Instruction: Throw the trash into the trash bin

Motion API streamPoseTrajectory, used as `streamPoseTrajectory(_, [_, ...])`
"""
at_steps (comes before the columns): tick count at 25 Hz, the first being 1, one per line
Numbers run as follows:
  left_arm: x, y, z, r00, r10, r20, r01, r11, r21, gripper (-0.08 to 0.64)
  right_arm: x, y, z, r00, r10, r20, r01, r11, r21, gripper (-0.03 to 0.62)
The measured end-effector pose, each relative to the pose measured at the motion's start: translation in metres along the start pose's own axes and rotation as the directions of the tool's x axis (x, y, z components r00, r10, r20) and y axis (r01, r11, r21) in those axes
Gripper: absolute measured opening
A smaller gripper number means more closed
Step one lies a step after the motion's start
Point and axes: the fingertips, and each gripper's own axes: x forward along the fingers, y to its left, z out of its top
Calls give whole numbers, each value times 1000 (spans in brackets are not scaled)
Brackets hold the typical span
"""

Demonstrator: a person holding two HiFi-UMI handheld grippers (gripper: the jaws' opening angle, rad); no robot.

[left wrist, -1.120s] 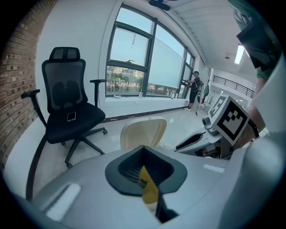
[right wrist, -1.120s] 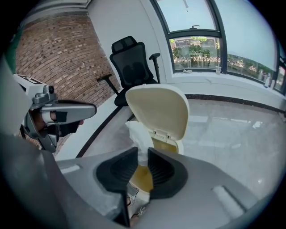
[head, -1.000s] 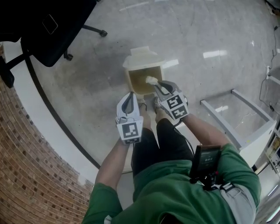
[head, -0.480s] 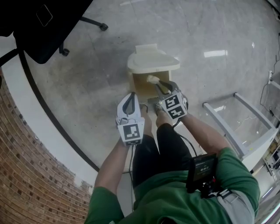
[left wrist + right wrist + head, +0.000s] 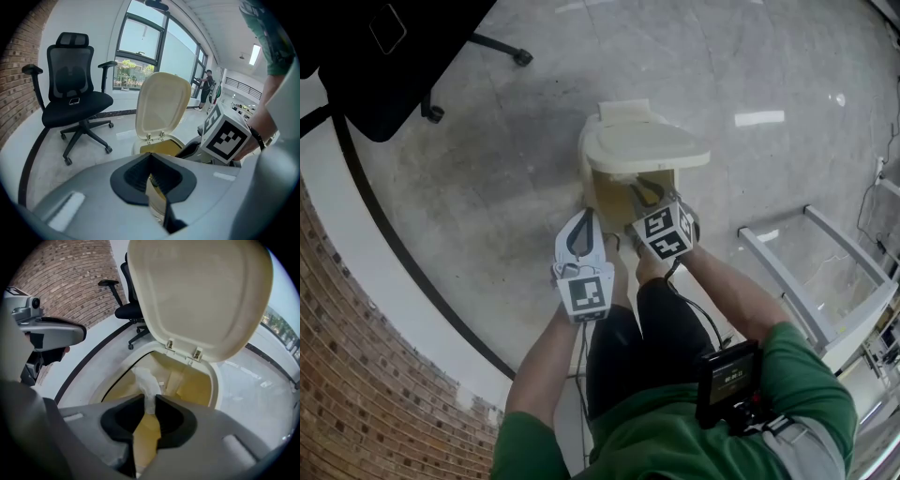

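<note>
A chair (image 5: 375, 47) is noted well apart from the bin (image 5: 602, 187), whose lid (image 5: 647, 147) is raised. The right gripper (image 5: 151, 403) is clamped on the trash (image 5: 145, 380), a white strip held over the bin's mouth, its long axis running forward along the jaws. The left gripper (image 5: 581, 217) is closed, nothing held

The bin (image 5: 214, 380) and lid (image 5: 201, 296) are smooth cream plastic with a dull sheen, the trash (image 5: 149, 386) soft crumpled white paper, the floor (image 5: 487, 187) glossy polished grey, the wall (image 5: 366, 375) rough brick, the chair (image 5: 69, 77) black mesh and cloth.
</note>
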Motion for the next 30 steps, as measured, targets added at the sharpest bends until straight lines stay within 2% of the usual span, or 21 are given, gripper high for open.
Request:
streamPoseTrajectory(4, [1, 6, -6, 1000, -4, -6, 3, 999, -42, 6, 14, 4, -3, 999, 6, -41, -6, 1000, -9, 75])
streamPoseTrajectory(13, [3, 20, -16, 1000, 1, 11, -1, 1000, -23, 6, 31, 7, -2, 997, 29, -77, -30, 1000, -2, 100])
streamPoseTrajectory(19, [1, 23, -18, 1000, 1, -1, -1, 999, -46, 6, 31, 9, -1, 997, 28, -76, -28, 1000, -3, 98])
streamPoseTrajectory(30, [-8, 16, 27, 999, -3, 48, 3, 1000, -5, 6, -20, -1, 25, 1000, 4, -21, -4, 1000, -14, 98])
